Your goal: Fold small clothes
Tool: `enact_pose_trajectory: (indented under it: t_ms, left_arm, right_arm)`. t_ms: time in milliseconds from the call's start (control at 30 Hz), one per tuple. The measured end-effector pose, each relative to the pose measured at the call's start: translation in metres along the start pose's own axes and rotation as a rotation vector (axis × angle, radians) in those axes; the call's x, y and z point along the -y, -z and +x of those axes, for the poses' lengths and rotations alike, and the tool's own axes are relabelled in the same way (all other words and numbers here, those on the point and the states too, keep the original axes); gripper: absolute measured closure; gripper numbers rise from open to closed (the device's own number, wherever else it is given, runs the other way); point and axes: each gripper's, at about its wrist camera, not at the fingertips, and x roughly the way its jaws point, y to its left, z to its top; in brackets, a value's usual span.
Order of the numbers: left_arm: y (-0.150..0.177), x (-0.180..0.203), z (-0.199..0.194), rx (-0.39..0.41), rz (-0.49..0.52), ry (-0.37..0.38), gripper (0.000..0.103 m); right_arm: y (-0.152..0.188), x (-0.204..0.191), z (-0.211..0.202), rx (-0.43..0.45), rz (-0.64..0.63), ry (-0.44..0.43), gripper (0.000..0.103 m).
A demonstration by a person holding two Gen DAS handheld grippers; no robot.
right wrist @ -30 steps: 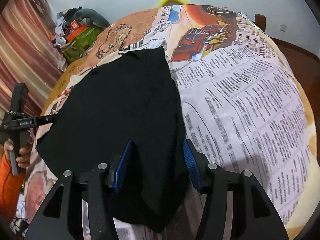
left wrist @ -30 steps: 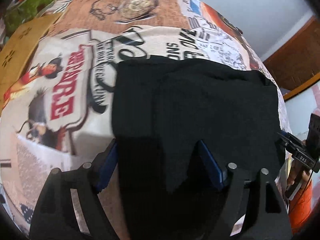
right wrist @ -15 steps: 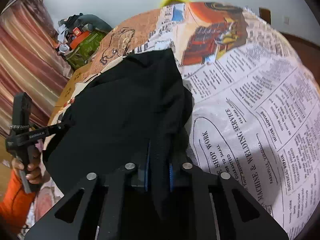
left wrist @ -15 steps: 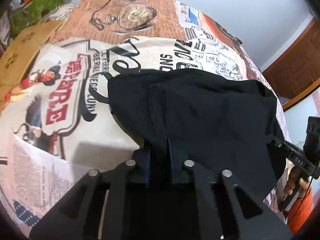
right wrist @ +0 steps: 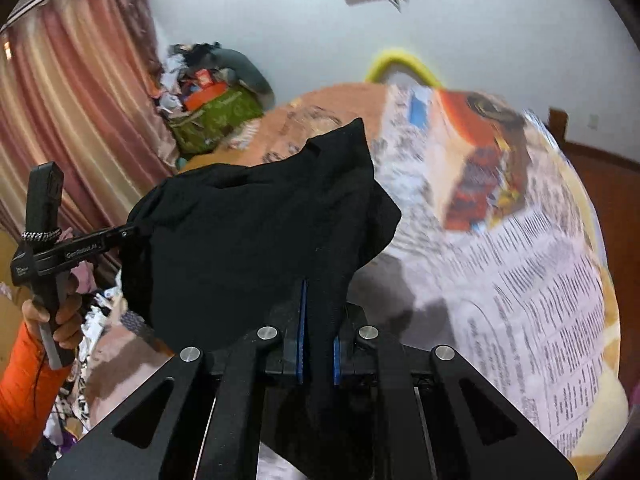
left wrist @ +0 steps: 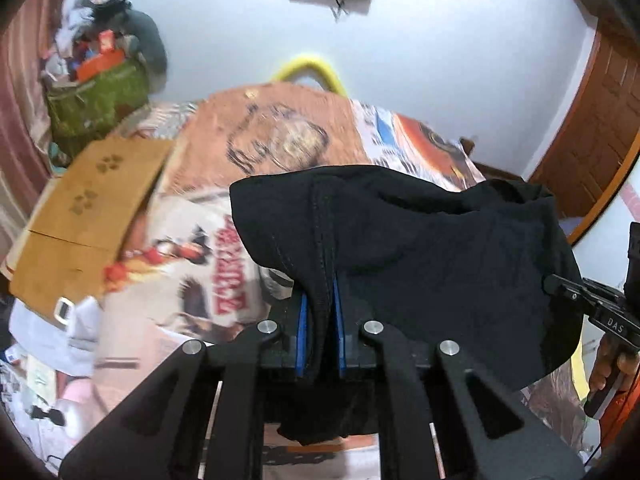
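Observation:
A small black garment (left wrist: 420, 248) hangs lifted above the table, stretched between my two grippers. My left gripper (left wrist: 320, 320) is shut on one edge of it, along a stitched seam. My right gripper (right wrist: 318, 332) is shut on the opposite edge; the garment (right wrist: 248, 240) sags between them. The right gripper also shows at the right edge of the left wrist view (left wrist: 560, 286), and the left gripper at the left of the right wrist view (right wrist: 132, 232). The cloth hides the fingertips.
The table (left wrist: 288, 132) wears a newspaper-print cover (right wrist: 540, 264). A cardboard box (left wrist: 84, 208) lies at its left. A green bag of clutter (left wrist: 96, 96) stands by the wall, next to striped curtains (right wrist: 72, 112). A yellow chair back (left wrist: 308, 68) rises behind the table.
Both grippers closed on the garment's near edge, then lifted it off the table and tilted upward, so the room's wall now shows.

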Motion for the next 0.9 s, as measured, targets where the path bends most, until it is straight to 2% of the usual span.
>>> enact_pose_trajectory:
  t_ms: [233, 367, 400, 433, 567, 667, 733, 833, 900]
  left_arm:
    - [0.000, -0.054, -0.021, 0.013, -0.054, -0.051, 0.092]
    - [0.012, -0.093, 0.003, -0.071, -0.115, -0.064, 0.092]
    - [0.016, -0.101, 0.010, -0.096, -0.127, -0.071, 0.092]
    - [0.021, -0.108, 0.021, -0.126, -0.130, -0.079, 0.092]
    - [0.037, -0.124, 0.060, -0.215, -0.110, -0.094, 0.090]
    - [0.042, -0.128, 0.084, -0.245, -0.086, -0.142, 0.080]
    - [0.044, -0.131, 0.094, -0.253, -0.073, -0.196, 0.076]
    - [0.042, -0.135, 0.096, -0.252, -0.070, -0.202, 0.071]
    - [0.037, -0.137, 0.090, -0.223, -0.055, -0.200, 0.069]
  right_arm:
    - [-0.015, -0.040, 0.033, -0.005, -0.006, -0.067, 0.095]
    - [-0.013, -0.043, 0.067, -0.070, 0.040, -0.108, 0.095]
    - [-0.010, -0.042, 0.078, -0.098, 0.015, -0.166, 0.095]
    - [-0.008, -0.040, 0.090, -0.124, 0.033, -0.171, 0.095]
    - [0.002, -0.036, 0.122, -0.188, 0.069, -0.146, 0.095]
    - [0.004, -0.031, 0.134, -0.215, 0.053, -0.110, 0.094]
    - [0.005, -0.028, 0.139, -0.232, 0.036, -0.079, 0.091]
    - [0.005, -0.029, 0.136, -0.246, -0.015, -0.040, 0.087]
    - [0.003, -0.030, 0.128, -0.243, -0.033, -0.057, 0.087]
